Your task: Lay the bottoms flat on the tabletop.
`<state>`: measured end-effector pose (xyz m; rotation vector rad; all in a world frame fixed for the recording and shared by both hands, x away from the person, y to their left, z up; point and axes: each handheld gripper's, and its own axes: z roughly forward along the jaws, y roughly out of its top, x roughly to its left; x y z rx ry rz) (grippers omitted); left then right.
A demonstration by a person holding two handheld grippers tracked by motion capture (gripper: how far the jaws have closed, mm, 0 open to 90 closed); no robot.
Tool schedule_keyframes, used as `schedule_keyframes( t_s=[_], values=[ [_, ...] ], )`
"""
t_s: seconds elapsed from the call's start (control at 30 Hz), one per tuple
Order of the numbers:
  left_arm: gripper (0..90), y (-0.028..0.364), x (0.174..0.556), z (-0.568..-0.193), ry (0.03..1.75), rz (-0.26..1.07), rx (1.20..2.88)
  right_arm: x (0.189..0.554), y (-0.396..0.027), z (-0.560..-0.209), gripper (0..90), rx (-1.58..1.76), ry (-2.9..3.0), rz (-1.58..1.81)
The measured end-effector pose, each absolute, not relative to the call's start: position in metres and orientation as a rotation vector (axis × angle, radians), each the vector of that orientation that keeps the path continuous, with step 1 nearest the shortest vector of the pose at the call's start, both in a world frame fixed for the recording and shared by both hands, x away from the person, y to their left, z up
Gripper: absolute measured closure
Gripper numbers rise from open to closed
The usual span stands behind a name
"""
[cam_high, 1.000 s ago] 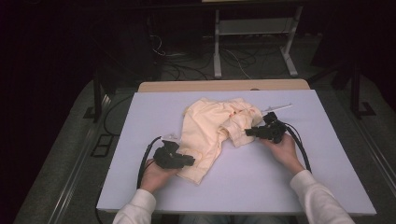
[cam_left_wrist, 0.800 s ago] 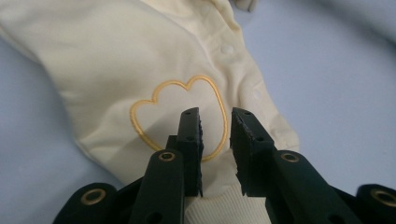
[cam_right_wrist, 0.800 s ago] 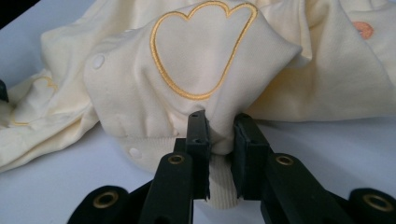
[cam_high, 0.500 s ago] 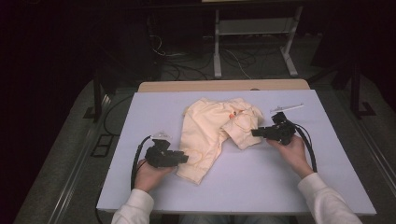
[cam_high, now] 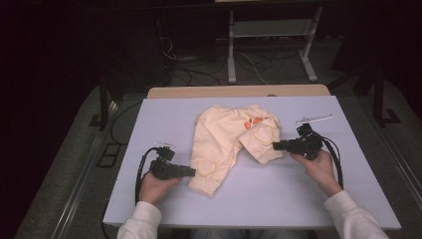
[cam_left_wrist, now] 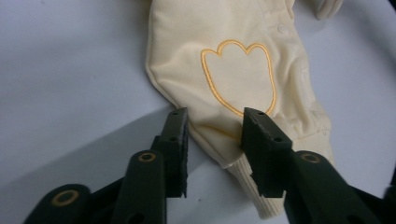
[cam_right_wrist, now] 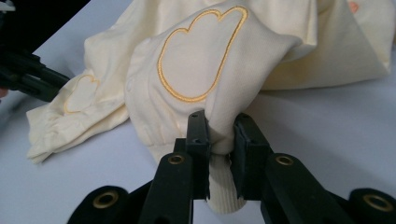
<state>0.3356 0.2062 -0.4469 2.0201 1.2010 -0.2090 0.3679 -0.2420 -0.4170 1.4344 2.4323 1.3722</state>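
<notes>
Cream baby garment (cam_high: 231, 144) lies crumpled near the table's (cam_high: 149, 119) middle. At the garment's right leg cuff, the right hand-held gripper (cam_high: 276, 146) pinches the fabric. At its left leg, the left hand-held gripper (cam_high: 191, 172) has just been opening, jaws straddling the cuff edge without pressing.

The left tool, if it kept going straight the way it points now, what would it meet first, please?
Most likely the cream garment: the left tool points at its ribbed cuff, and the leg end with the stitched outline already lies between the open jaws. How high they sit above the cloth is unclear.
</notes>
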Motion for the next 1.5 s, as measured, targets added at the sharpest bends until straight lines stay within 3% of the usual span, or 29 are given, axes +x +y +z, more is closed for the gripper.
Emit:
schedule_keyframes(
  t_s=[0.13,0.23,0.77,1.5],
  values=[
    [81.7,0.201,0.335,-0.444,1.176,-0.197,2.044,0.360,-0.242,-0.417,77.2,1.455,2.477,1.353],
    [85.6,0.200,0.334,-0.443,1.169,-0.191,2.058,0.354,-0.244,-0.415,77.2,1.494,2.498,1.354],
    [86.3,0.202,0.328,-0.440,1.159,-0.243,2.083,0.314,-0.270,-0.432,77.1,1.729,2.621,1.285],
    [86.4,0.204,0.327,-0.440,1.144,-0.286,2.091,0.306,-0.271,-0.446,75.9,1.786,2.722,1.140]
  ],
)
